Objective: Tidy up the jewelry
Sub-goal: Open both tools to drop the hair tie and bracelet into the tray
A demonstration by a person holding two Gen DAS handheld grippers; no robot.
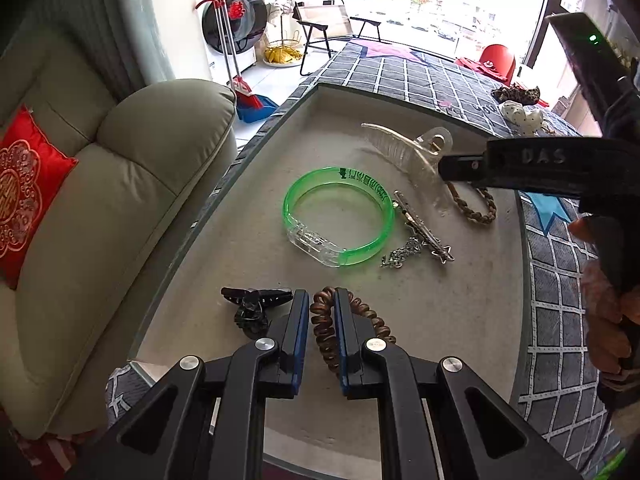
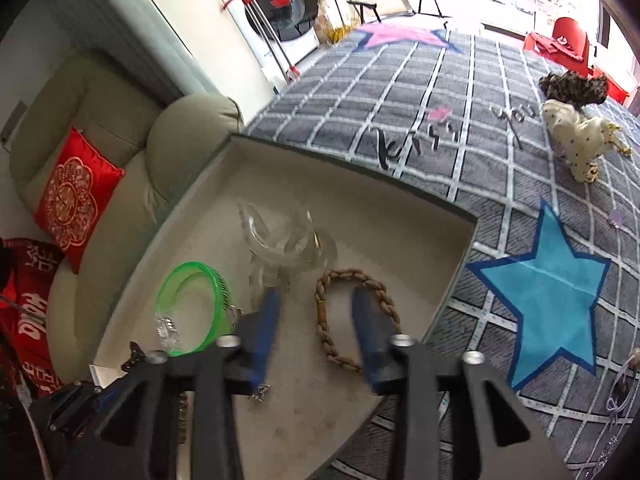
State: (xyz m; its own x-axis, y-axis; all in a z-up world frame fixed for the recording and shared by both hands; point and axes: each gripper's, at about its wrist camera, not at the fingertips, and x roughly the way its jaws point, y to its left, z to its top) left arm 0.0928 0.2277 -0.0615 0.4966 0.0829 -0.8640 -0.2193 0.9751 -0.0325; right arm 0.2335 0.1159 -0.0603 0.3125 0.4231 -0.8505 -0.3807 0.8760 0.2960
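- My left gripper (image 1: 321, 300) sits low over the near end of the tray (image 1: 472, 320); its 2 blue-padded jaws stand narrow, clamped on one side of the brown spiral hair tie (image 1: 326, 332), whose coil passes between the pads and loops out to the right of them.
- Just left of that gripper I see a black hair clip (image 1: 254, 304) lying on the tray floor, near the left finger; I cannot tell whether they touch.
- My right gripper (image 2: 316, 320) hangs over the tray's right half with its jaws wide and nothing between them; the braided brown bracelet (image 2: 352, 316) lies flat on the floor under the gap, its right side partly hidden by the right finger.
- In the left wrist view the right gripper enters from the right edge, its tip at the clear claw clip (image 1: 404, 152), which rests on the far part of the tray; I cannot tell whether they touch.
- The green bangle (image 1: 340, 216) lies flat mid-tray, with a clear segment on its near side; a silver clip with a chain (image 1: 420, 236) lies just beside it on the right.
- The tray rests on a grey grid-pattern cloth (image 2: 400, 92) with a blue star (image 2: 548, 292); 2 fabric scrunchies, 1 leopard-print (image 2: 572, 88) and 1 cream dotted (image 2: 576, 136), lie on the cloth well apart from the tray.
- A beige sofa (image 1: 100, 200) with a red cushion (image 1: 24, 192) stands to the left.
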